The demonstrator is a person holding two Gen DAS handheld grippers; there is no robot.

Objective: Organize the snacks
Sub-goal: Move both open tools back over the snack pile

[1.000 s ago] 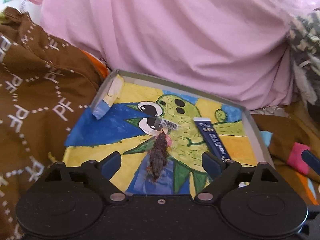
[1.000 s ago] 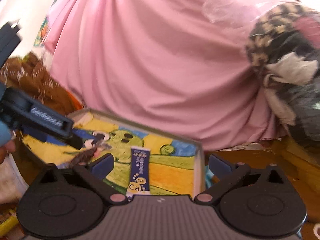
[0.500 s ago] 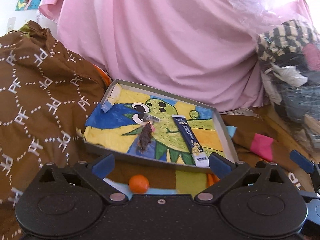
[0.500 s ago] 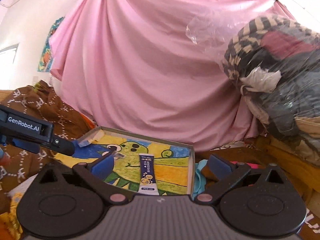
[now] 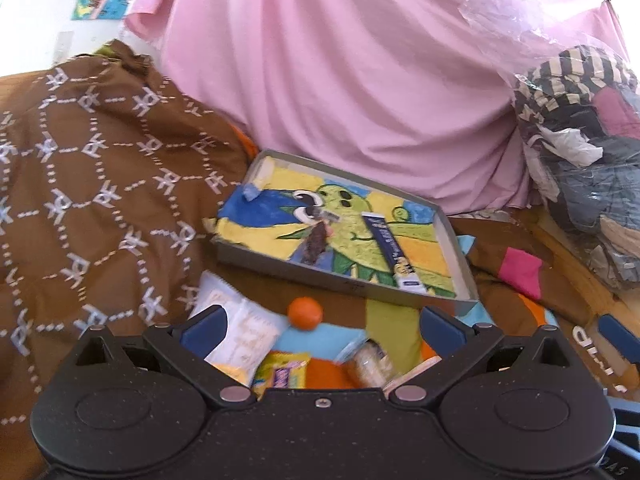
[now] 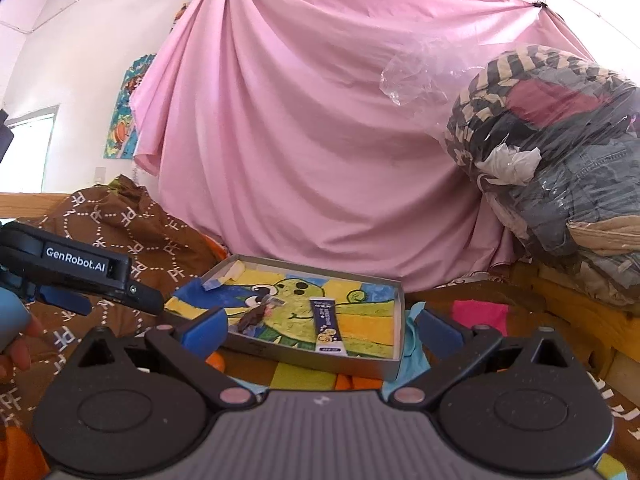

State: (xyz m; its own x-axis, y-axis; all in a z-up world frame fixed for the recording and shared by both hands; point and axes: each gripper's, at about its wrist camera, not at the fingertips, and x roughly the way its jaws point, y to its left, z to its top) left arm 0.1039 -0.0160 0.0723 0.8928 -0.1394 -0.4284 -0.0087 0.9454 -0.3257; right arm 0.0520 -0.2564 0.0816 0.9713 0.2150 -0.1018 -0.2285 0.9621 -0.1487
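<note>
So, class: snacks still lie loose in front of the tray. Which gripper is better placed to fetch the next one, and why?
Left, probably. The left gripper hangs open right over the loose packets and orange ball. The right gripper, also open, faces the tray, with most of the loose snacks out of its view.

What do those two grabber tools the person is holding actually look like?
Both are handheld tools with black linkage arms and two blue fingers. The left gripper has a speckled black body; from the side it shows a white "GenRobot.AI" label. The right gripper has a ribbed grey centre between two round black housings.
</note>
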